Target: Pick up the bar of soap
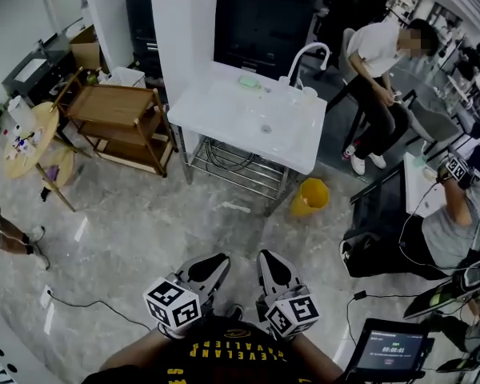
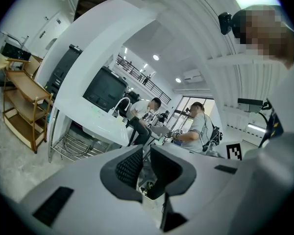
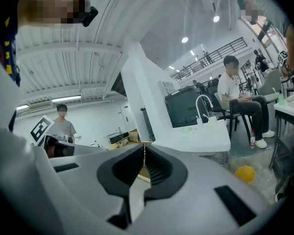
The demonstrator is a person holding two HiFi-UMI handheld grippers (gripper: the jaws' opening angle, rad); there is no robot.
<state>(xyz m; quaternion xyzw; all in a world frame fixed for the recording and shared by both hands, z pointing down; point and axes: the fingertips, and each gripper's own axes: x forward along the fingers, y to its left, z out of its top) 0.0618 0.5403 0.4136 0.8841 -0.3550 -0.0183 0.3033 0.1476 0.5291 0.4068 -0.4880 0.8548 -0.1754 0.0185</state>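
The bar of soap (image 1: 251,81) is a small pale green block at the back of the white sink (image 1: 224,114), left of the curved faucet (image 1: 312,54). It shows only as a faint green speck in the left gripper view (image 2: 95,110) and in the right gripper view (image 3: 189,129). Both grippers are held close to my body, well short of the sink across bare floor. My left gripper (image 1: 221,259) (image 2: 146,149) has a narrow slit between its jaws and holds nothing. My right gripper (image 1: 266,258) (image 3: 144,146) is shut and empty, its tips touching.
A wire rack (image 1: 240,166) sits under the sink and a yellow bucket (image 1: 310,197) stands at its right front corner. A wooden cart (image 1: 116,110) and a round wooden table (image 1: 28,134) stand left. A person (image 1: 380,78) sits right of the sink. A cable (image 1: 88,304) crosses the floor.
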